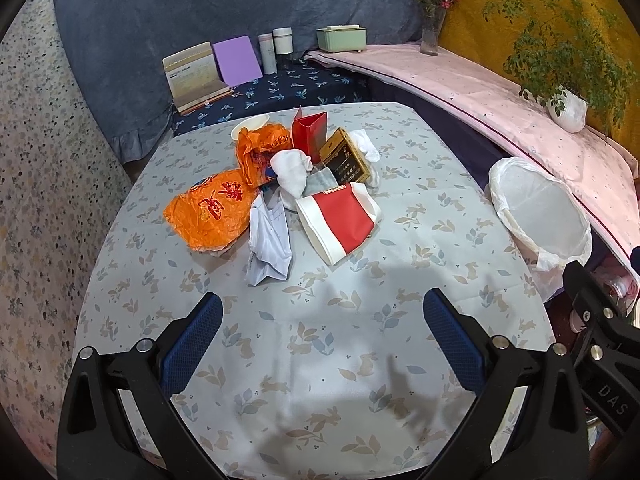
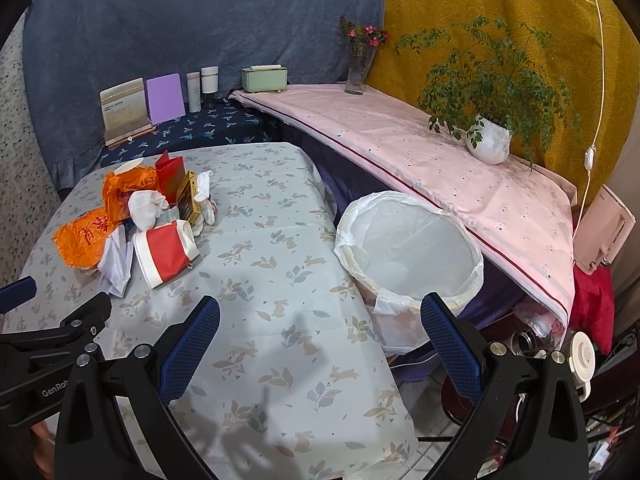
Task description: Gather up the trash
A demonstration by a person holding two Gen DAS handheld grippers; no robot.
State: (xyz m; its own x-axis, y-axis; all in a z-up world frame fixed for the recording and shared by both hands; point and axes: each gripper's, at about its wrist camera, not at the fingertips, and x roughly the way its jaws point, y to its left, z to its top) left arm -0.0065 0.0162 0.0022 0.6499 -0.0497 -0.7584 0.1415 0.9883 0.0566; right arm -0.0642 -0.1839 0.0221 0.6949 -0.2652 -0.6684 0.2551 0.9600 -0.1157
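Note:
A pile of trash lies on the table (image 1: 320,360): an orange plastic bag (image 1: 208,212), crumpled white paper (image 1: 270,240), a red and white carton (image 1: 340,220), a white tissue wad (image 1: 290,170), a gold and black box (image 1: 346,158) and a red box (image 1: 308,130). The pile also shows in the right wrist view (image 2: 160,216). A bin lined with a white bag (image 2: 408,256) stands off the table's right edge; it also shows in the left wrist view (image 1: 540,216). My left gripper (image 1: 322,340) is open and empty above the table, short of the pile. My right gripper (image 2: 320,340) is open and empty near the bin.
A pink-covered shelf (image 2: 440,168) behind the bin holds a potted plant (image 2: 490,140), a flower vase (image 2: 360,68) and a green box (image 2: 264,78). Books (image 1: 200,76), a purple board (image 1: 236,60) and bottles (image 1: 276,48) stand at the back. A white bowl (image 1: 254,123) sits behind the pile.

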